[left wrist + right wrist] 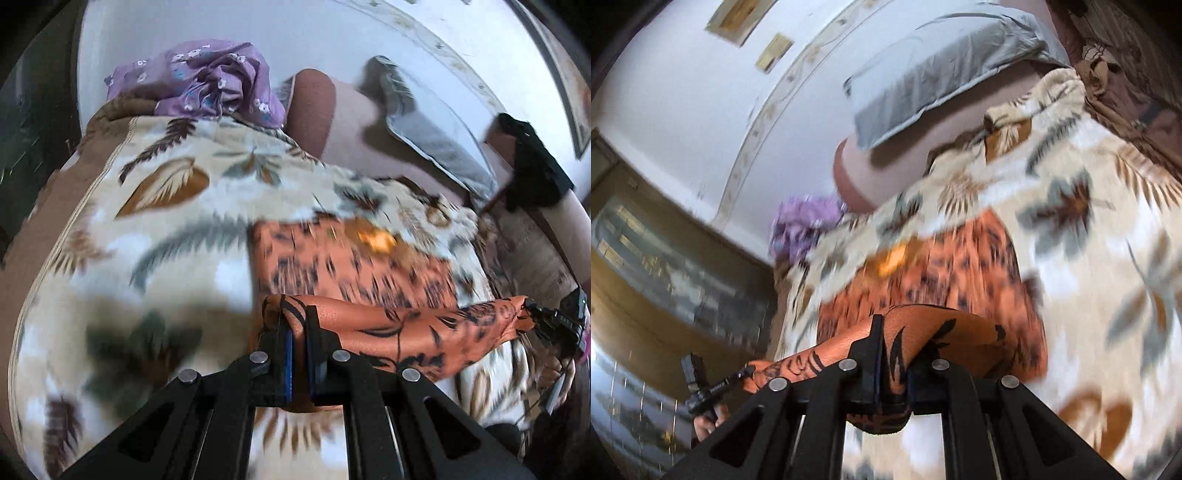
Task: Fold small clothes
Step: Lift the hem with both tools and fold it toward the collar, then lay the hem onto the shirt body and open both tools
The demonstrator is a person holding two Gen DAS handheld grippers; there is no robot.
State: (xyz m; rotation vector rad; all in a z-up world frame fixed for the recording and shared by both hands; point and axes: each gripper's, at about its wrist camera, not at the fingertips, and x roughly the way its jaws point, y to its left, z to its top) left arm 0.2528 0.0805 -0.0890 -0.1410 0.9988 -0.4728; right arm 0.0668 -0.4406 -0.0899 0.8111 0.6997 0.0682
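In the left wrist view, the orange patterned garment [388, 332] is stretching as a taut band running left to right, its long axis crosswise, lifted above its flat half lying on the leaf-print blanket [147, 206]. The left tool [299, 325] is clamping the band's left end; the right tool [535, 314] is pinching the far right end. A purple cloth [207, 81] is sitting well apart at the bed's far edge, near a grey pillow [436, 147].

In the right wrist view, the right tool [894, 354] is pointing downward, clamped on the garment's fold; the left tool [738, 376] is probably gripping the other end, though blur is obscuring it.
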